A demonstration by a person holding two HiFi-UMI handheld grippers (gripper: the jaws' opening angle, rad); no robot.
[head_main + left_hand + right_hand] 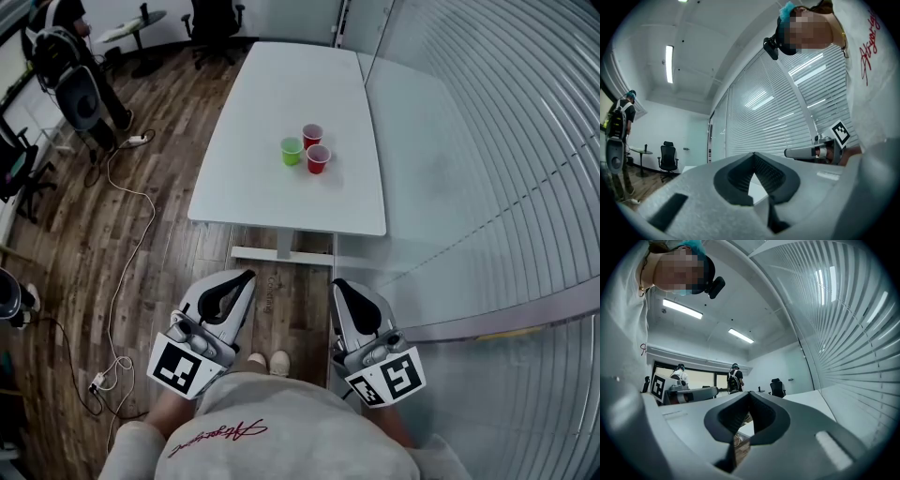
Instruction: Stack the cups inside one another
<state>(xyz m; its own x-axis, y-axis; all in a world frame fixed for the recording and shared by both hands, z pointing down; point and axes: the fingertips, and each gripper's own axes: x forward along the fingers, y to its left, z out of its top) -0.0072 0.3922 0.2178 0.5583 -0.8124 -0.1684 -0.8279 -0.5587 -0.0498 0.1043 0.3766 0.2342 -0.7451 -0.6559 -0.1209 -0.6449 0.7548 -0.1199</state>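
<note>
1. No stacking had been done yet: three cups stood upright and separate near the middle of the bench (272, 192), none inside another.
2. The green cup (292, 151) was at the left of the cluster. One red cup (312, 135) was just behind it to the right, and the near red cup (318, 158) was just beside it. Whether the cups touched could not be told.
3. The left hand-held gripper (247, 275) was held in front of the person's body, over the floor, short of the bench's near edge and well apart from the cups. Its jaws were closed on each other, with nothing between them.
4. The right hand-held gripper (337, 282) was held the same way at the other side. Its jaws were likewise pressed together and empty.
5. The step in hand was judged to be the approach, before any first pick.
6. The next move was judged to call for one gripper to be carried out over the bench and its jaws opened wide enough to take a cup's wall or rim.
7. A light grip would probably be needed, since such thin cups were likely to buckle. The other gripper could be used to steady the receiving cup.
</note>
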